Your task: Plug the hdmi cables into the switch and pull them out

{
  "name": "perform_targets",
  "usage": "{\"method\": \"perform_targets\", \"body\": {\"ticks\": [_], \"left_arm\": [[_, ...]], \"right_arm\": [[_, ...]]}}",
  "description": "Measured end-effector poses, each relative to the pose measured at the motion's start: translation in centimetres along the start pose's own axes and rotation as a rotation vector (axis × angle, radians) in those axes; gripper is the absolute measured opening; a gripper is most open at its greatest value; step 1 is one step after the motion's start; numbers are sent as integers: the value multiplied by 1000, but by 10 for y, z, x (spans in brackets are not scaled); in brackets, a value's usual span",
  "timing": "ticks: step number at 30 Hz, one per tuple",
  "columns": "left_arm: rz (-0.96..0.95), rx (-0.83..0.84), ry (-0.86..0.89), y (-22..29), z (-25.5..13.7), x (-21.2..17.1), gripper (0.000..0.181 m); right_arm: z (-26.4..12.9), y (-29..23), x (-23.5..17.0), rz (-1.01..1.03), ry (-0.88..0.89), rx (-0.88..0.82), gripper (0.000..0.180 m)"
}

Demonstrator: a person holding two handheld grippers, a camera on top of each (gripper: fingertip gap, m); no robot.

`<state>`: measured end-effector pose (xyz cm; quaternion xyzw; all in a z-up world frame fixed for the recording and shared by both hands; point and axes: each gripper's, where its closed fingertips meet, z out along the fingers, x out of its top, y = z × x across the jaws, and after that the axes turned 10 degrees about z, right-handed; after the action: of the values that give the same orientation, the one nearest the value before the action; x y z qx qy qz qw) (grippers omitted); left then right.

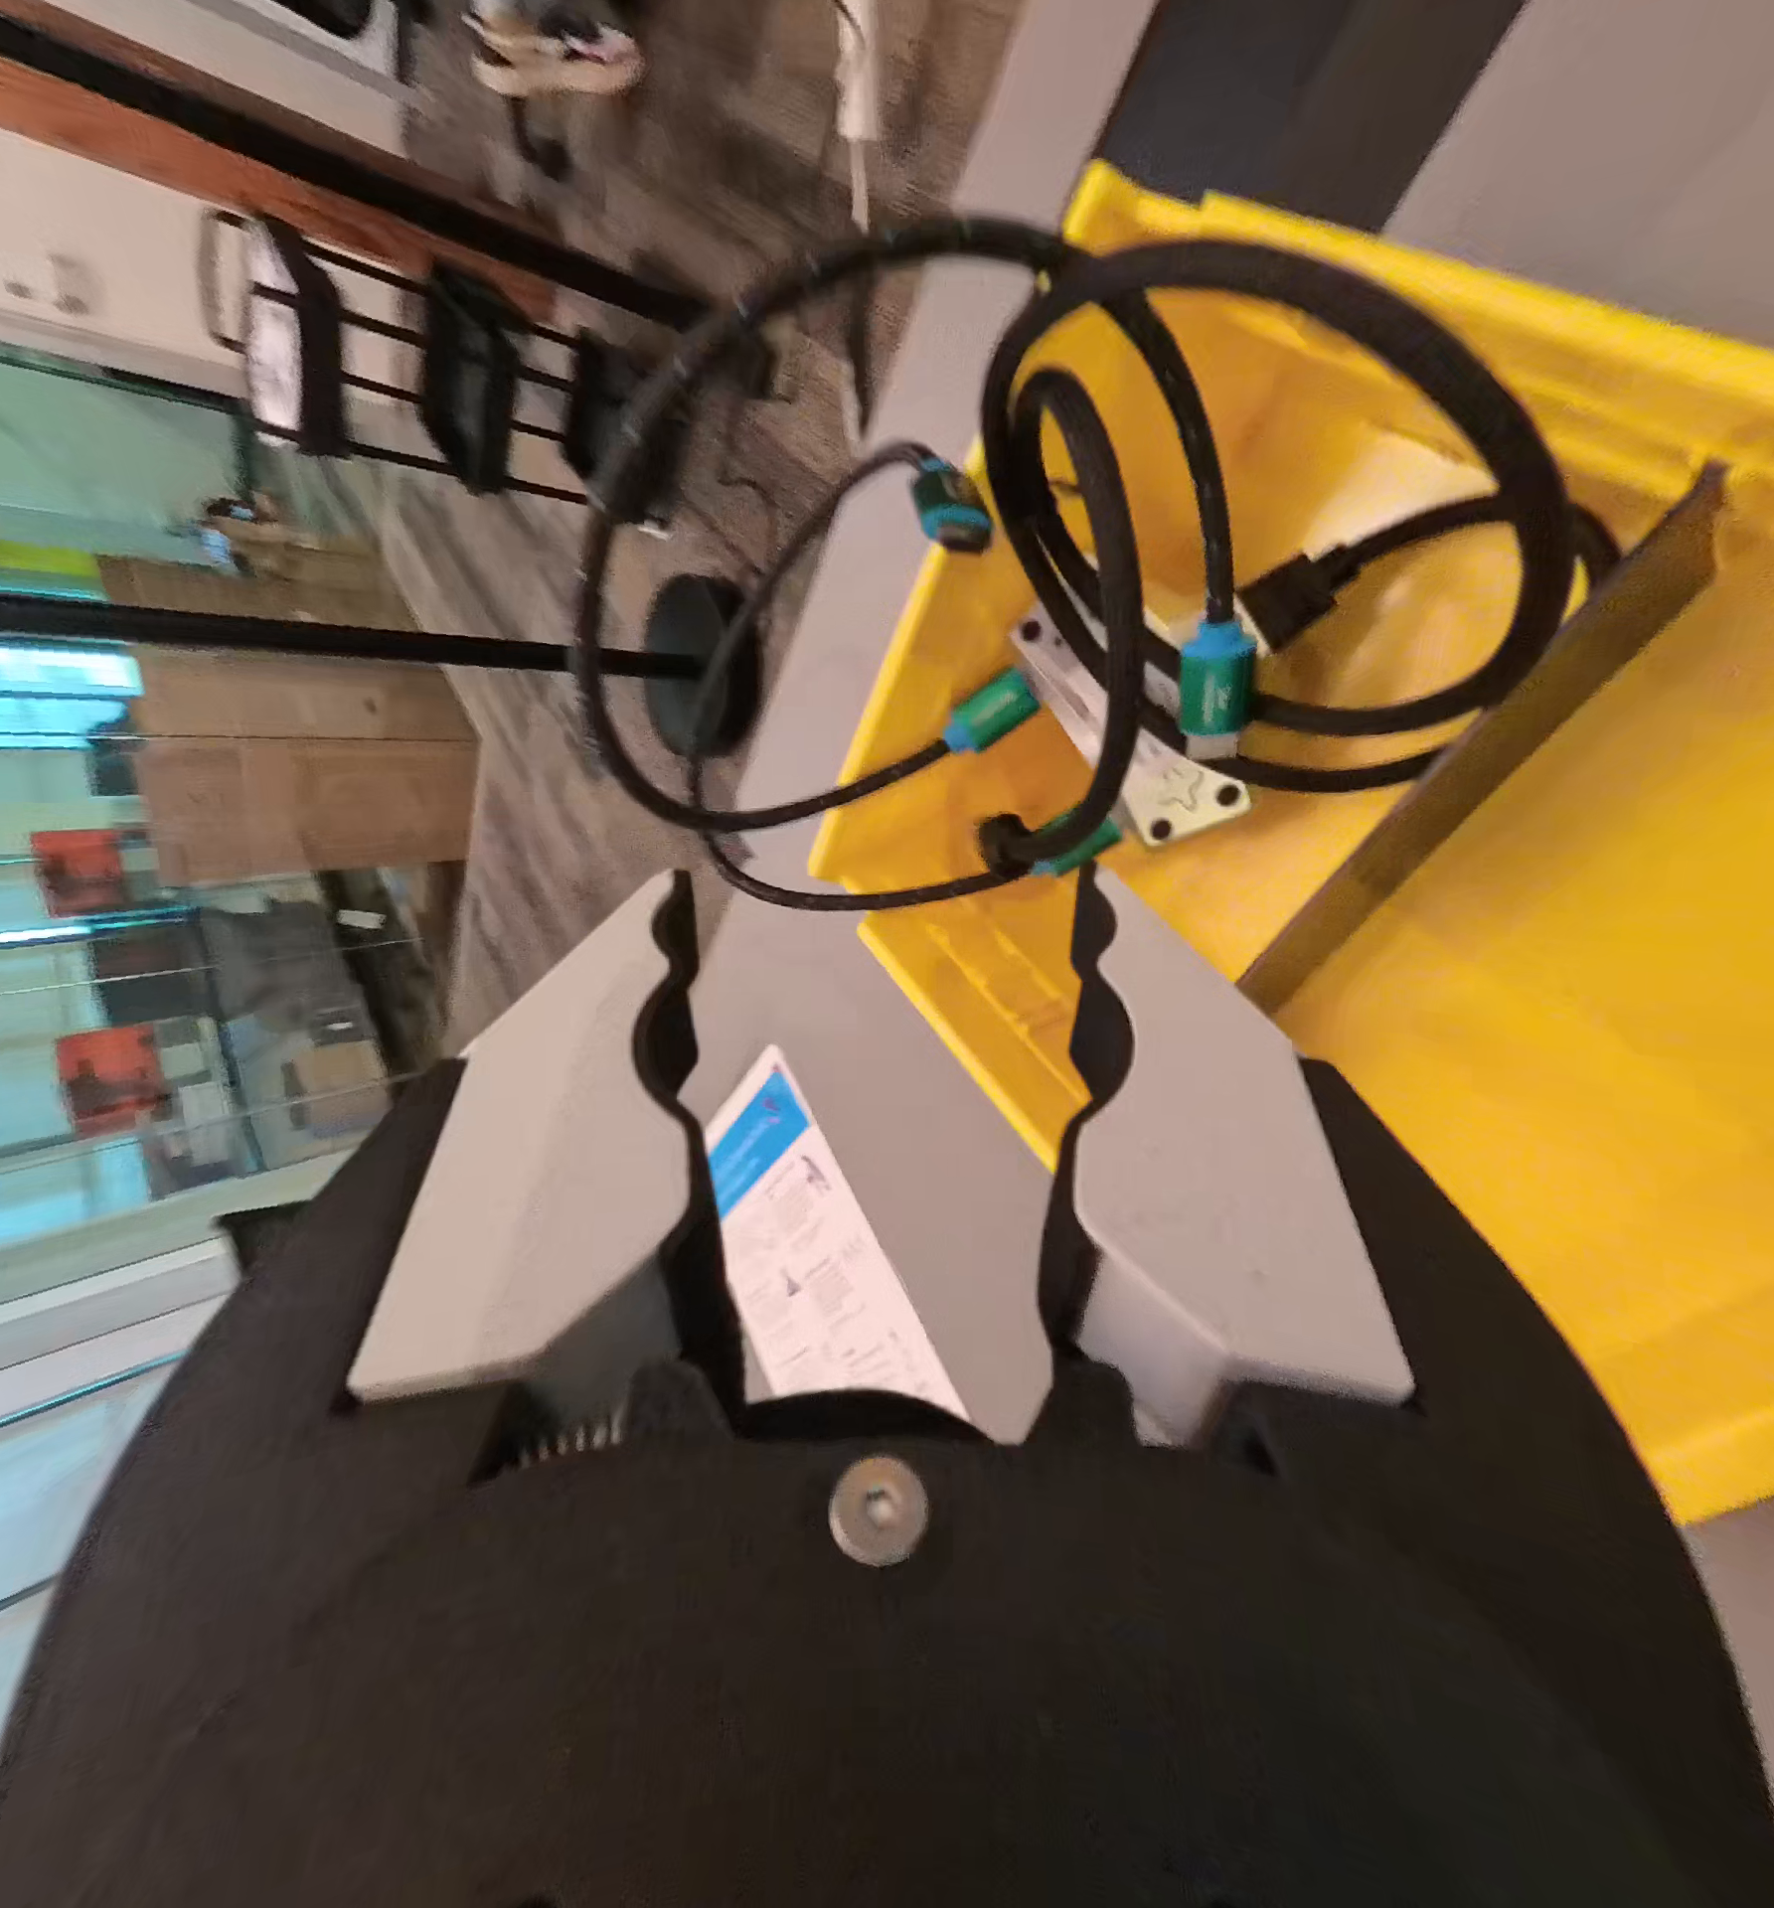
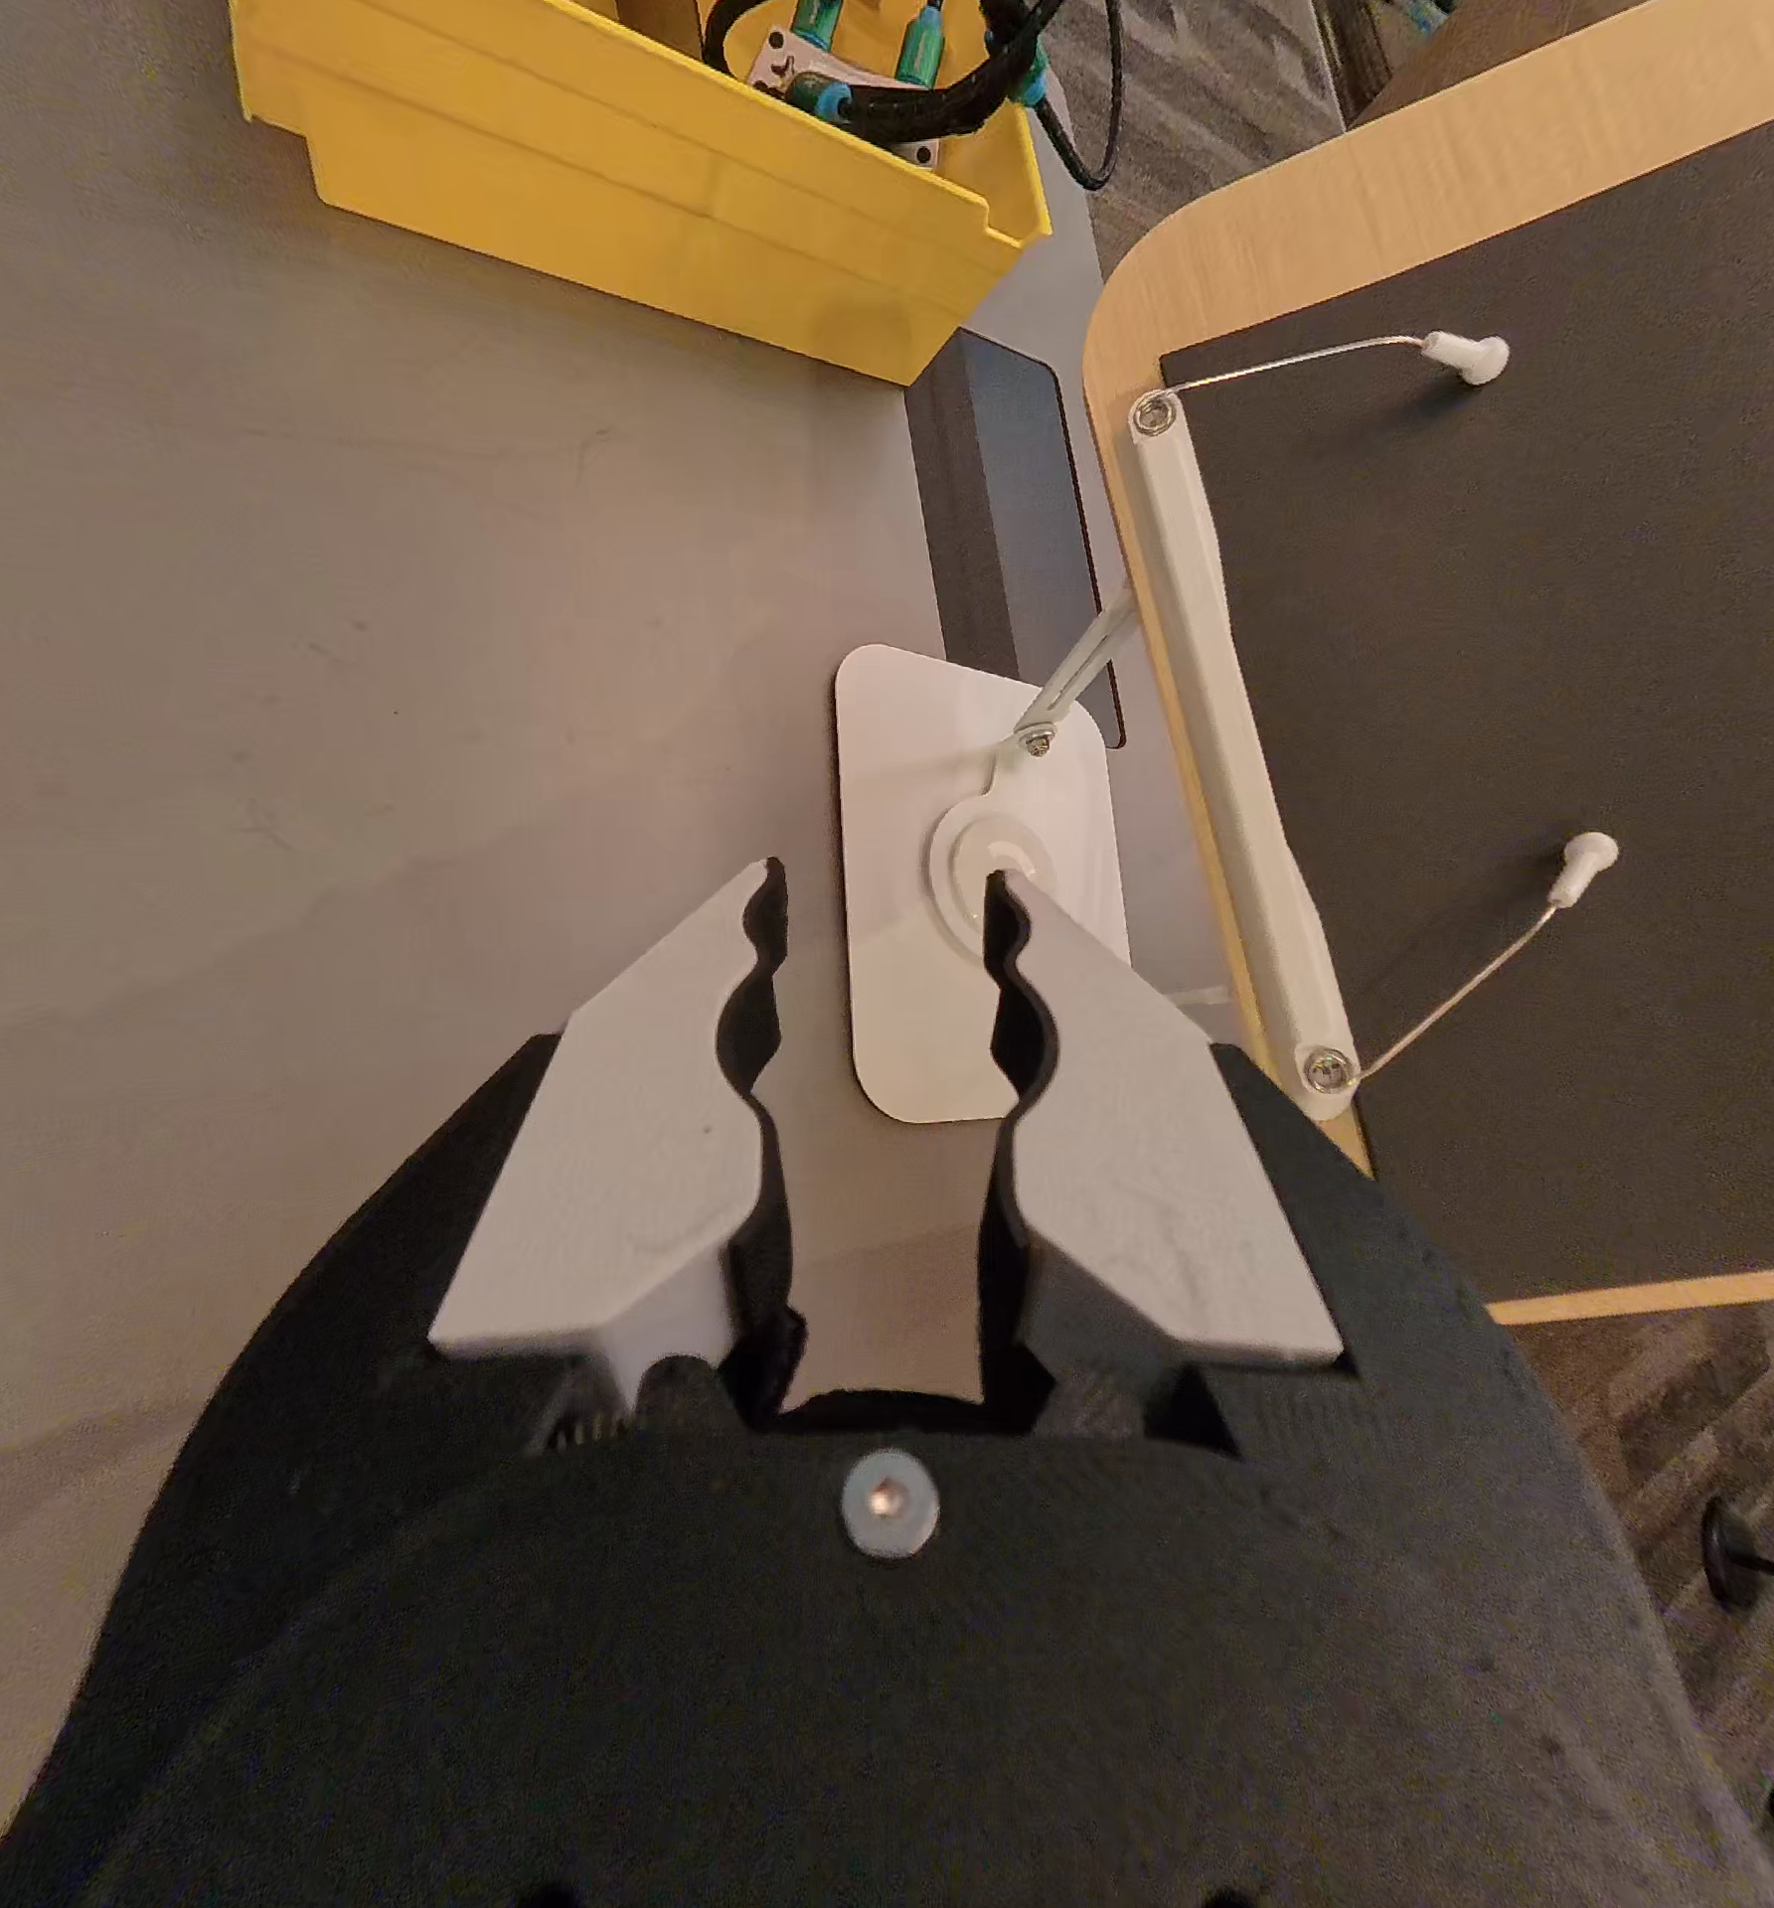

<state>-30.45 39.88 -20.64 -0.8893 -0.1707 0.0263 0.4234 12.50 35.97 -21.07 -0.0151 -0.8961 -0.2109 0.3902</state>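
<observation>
While your left tongs [image 1: 882, 888] hang spread with nothing between them, that camera gives you the good look: the yellow bin [image 1: 1636, 1032] sits on the grey worktop [image 1: 862, 1032], and inside it lies the switch [image 1: 1141, 743], a small silvery block. Its long axis runs on a diagonal in this view, from upper left near the bin's middle down to lower right, where a screwed end plate faces you. Black braided HDMI cables [image 1: 1275, 434] loop all over it, some coils reaching out past the bin's rim over the floor. Green-and-blue plugs show up clearly: one [image 1: 1218, 681] stands against the switch pointing downward, another [image 1: 991, 710] points in at its side, a third [image 1: 1068, 841] lies near the end plate just beyond your fingertips, and a fourth [image 1: 950, 511] hangs free outside the rim, not in anything. Whether the near ones are fully seated, can't tell, it's blurry. A printed sheet [image 1: 820, 1239] lies on the worktop under the left tongs.

Your right tongs [image 2: 888, 878] are also spread and empty, well away from the bin. That view only catches the bin's corner [image 2: 655, 207] at the top with a sliver of switch [image 2: 795, 72] and cable. What it adds is a white plate [image 2: 924, 878] flat on the worktop [image 2: 345, 671] beneath the fingertips, plus a dark board with a wooden edge [image 2: 1533, 774] carrying a white bracket.
</observation>
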Motion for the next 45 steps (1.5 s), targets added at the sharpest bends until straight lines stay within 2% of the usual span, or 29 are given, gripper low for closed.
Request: {"method": "perform_targets", "body": {"ticks": [2,5,6,8,11,14,21,27,29,35,38,40,45], "left_arm": [[7,-144,-27,22,13,-12,55],[75,-222,-109,45,27,-30,49],[78,-269,-98,56,29,-29,46],[49,-361,-65,75,32,-25,26],[-38,-425,10,86,37,-13,23],[-136,-451,77,91,50,0,33],[-233,-409,38,84,86,1,36],[-221,-403,-64,80,109,-5,64],[-232,-432,-62,82,112,-2,66],[-260,-538,-64,88,115,2,99],[-275,-564,-72,90,116,2,98],[-243,-535,-100,89,121,-4,89],[-262,-550,-123,100,132,-2,83]], "right_arm": [[2,0,-2,1,-6,4,36],[7,-1,-6,3,-19,14,36],[8,-1,-7,4,-24,17,37],[12,-1,-11,7,-36,21,37],[15,-1,-15,8,-52,25,36],[17,-1,-17,9,-57,27,36],[15,1,-17,13,-51,26,36],[18,0,-19,13,-57,32,37],[18,0,-19,13,-56,34,36],[18,0,-19,14,-56,34,37],[17,1,-19,17,-53,33,37],[16,1,-20,18,-51,32,37],[15,2,-20,19,-52,30,36]]}}
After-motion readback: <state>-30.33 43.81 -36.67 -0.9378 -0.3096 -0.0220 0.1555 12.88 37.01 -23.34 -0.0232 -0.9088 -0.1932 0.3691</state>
